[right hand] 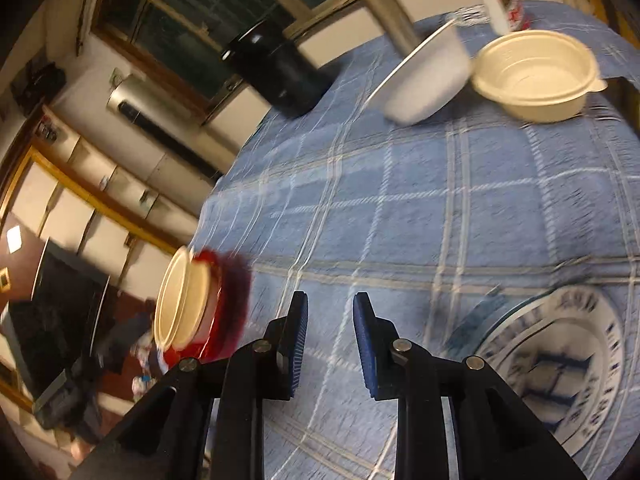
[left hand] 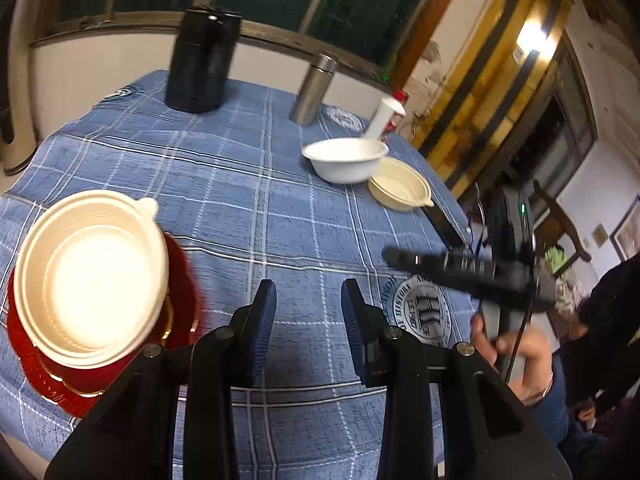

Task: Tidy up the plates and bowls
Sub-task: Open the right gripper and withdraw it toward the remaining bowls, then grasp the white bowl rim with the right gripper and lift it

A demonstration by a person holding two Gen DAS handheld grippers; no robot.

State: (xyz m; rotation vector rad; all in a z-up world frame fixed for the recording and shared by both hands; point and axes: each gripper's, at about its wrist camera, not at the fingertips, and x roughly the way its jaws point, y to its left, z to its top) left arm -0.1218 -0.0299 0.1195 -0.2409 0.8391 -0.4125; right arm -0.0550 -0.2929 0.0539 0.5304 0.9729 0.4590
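Observation:
A cream bowl [left hand: 92, 276] sits on a red plate [left hand: 182, 300] at the table's left edge; the right wrist view shows that cream bowl [right hand: 180, 300] and red plate [right hand: 232, 300] blurred at its left. Far across the blue checked cloth, a white bowl [left hand: 344, 158] [right hand: 428, 76] touches a second cream bowl [left hand: 400, 190] [right hand: 536, 76]. My left gripper [left hand: 308, 300] hangs open over bare cloth, just right of the red plate. My right gripper [right hand: 330, 316] is open too, with only cloth between its pads. It also shows blurred in the left wrist view, side-on as the right gripper [left hand: 400, 258].
A black jug [left hand: 200, 60], a steel flask [left hand: 314, 88] and a white-and-red container [left hand: 386, 116] stand along the far edge. A round crest [right hand: 560, 360] is printed on the cloth. A person's hand [left hand: 520, 360] is at the table's right edge.

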